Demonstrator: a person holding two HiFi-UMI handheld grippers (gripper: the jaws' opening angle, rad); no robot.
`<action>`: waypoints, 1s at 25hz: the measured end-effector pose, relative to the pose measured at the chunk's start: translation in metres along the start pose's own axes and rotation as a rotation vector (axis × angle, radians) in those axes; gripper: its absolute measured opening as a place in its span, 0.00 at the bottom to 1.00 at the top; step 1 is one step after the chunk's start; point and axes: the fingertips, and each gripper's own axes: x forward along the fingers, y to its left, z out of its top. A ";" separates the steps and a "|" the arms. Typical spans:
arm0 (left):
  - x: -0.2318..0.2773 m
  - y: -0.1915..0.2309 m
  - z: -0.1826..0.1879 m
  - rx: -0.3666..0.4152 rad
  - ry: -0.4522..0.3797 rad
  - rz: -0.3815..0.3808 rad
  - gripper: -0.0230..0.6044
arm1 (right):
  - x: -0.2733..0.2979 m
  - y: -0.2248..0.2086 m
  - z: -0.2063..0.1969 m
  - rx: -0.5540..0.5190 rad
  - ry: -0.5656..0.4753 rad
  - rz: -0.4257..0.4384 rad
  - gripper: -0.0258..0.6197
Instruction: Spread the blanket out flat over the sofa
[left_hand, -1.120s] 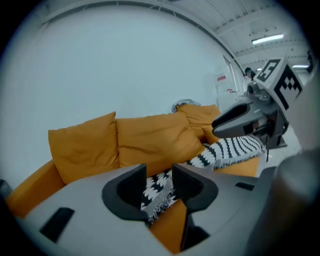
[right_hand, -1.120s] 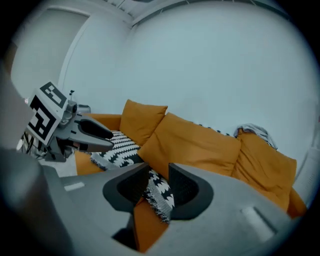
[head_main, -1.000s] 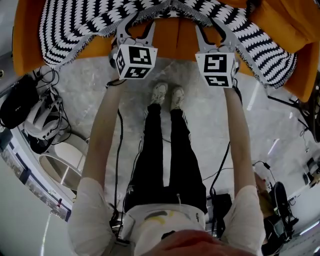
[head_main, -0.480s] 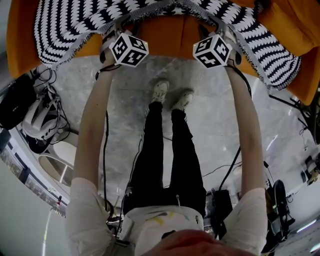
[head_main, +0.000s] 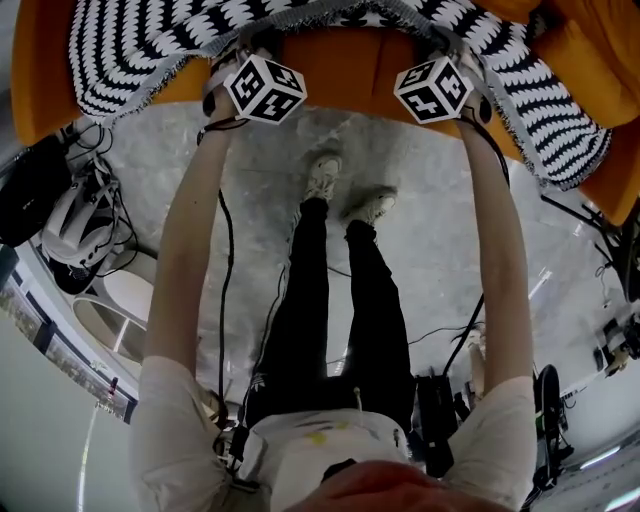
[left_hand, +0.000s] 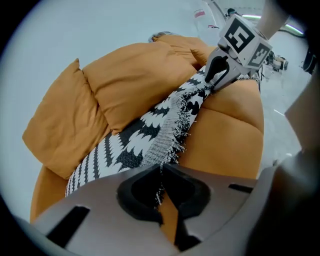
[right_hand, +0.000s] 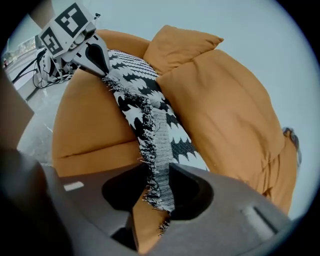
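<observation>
A black-and-white patterned blanket (head_main: 140, 50) with a fringed edge lies bunched on the orange sofa (head_main: 350, 70). My left gripper (head_main: 243, 42) is at its front fringe left of centre. In the left gripper view its jaws (left_hand: 161, 172) are closing and pinch the fringe of the blanket (left_hand: 145, 135). My right gripper (head_main: 452, 42) holds the same edge further right. In the right gripper view the woven border of the blanket (right_hand: 150, 115) runs between its closing jaws (right_hand: 159, 175). The edge hangs taut between the two grippers above the seat (right_hand: 90, 125).
Big orange back cushions (left_hand: 135, 75) (right_hand: 225, 110) stand behind the blanket. The person's feet (head_main: 345, 190) stand on the marble floor close to the sofa front. A bag, a headset and cables (head_main: 70, 210) lie on the floor at left, more gear (head_main: 615, 340) at right.
Both grippers moved forward to the blanket's fringed edge and tilted down. The left jaws went from wide open to closed on the fringe. The right foot stepped out to the right.
</observation>
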 end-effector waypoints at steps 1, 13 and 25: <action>0.000 0.000 -0.001 -0.006 0.001 -0.001 0.07 | -0.002 -0.001 -0.001 0.001 -0.003 -0.011 0.22; 0.009 -0.018 0.011 0.062 -0.013 0.027 0.28 | -0.014 -0.005 -0.009 0.031 -0.020 -0.058 0.06; -0.011 -0.020 0.020 0.023 0.024 0.064 0.07 | -0.058 -0.027 -0.029 0.085 -0.006 -0.085 0.06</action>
